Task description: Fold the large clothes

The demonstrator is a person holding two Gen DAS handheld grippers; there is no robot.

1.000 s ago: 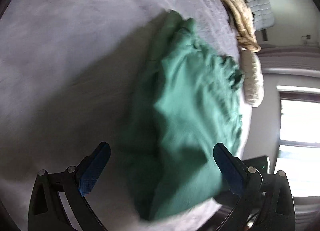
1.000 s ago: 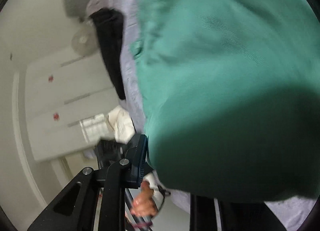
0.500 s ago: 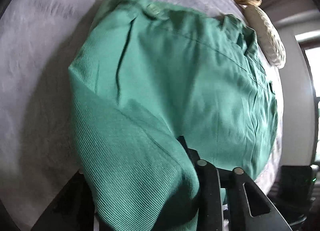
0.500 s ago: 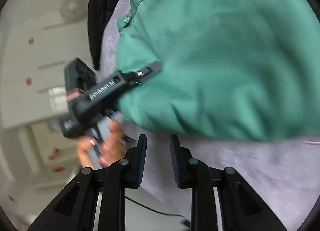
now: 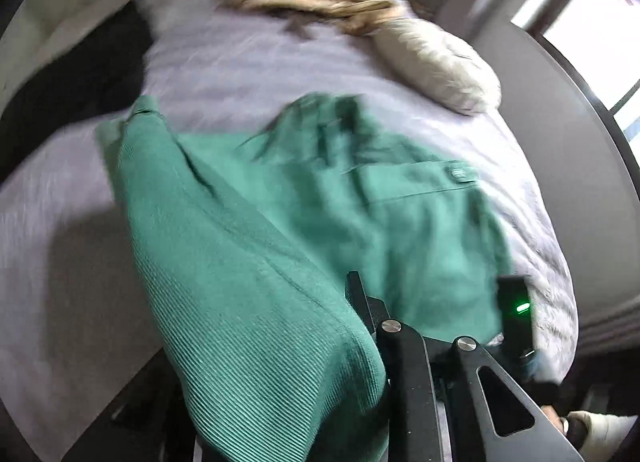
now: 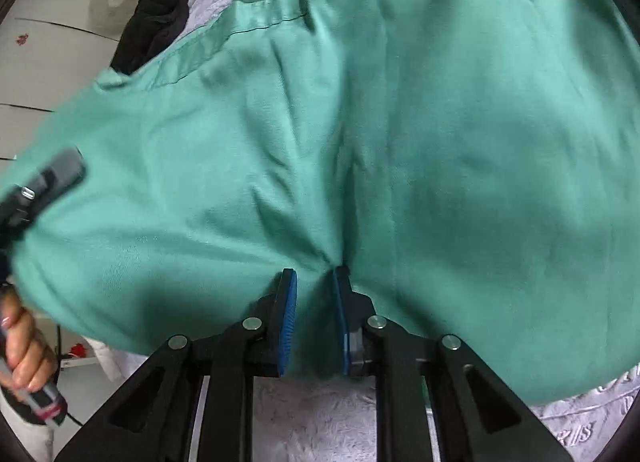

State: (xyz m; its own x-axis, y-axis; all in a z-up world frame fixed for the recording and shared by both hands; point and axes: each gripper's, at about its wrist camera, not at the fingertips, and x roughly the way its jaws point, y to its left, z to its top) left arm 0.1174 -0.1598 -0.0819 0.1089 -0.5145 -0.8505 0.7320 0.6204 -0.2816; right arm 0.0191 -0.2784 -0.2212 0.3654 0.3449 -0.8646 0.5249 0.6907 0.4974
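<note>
A large green pair of trousers (image 5: 360,221) lies on a bed with a pale lilac cover (image 5: 260,61). My left gripper (image 5: 320,342) is shut on the near edge of the green cloth, which drapes over its left finger and hides it. In the right wrist view the green trousers (image 6: 400,121) fill the frame. My right gripper (image 6: 312,290) is shut on a pinch of this cloth between its blue pads (image 6: 289,314). The left gripper's body (image 6: 44,185) shows at the left edge, in a hand.
A beige and yellow bundle of clothes (image 5: 400,37) lies at the far end of the bed. A black garment (image 6: 154,25) lies at the bed's left side. A window (image 5: 592,21) and grey wall stand to the right. White cupboards (image 6: 52,45) stand on the left.
The right gripper, shut and empty beside the cloth, has moved onto the trousers and closed on their edge. The left gripper has kept its hold and lifted, its view tilting up toward the far bed.
</note>
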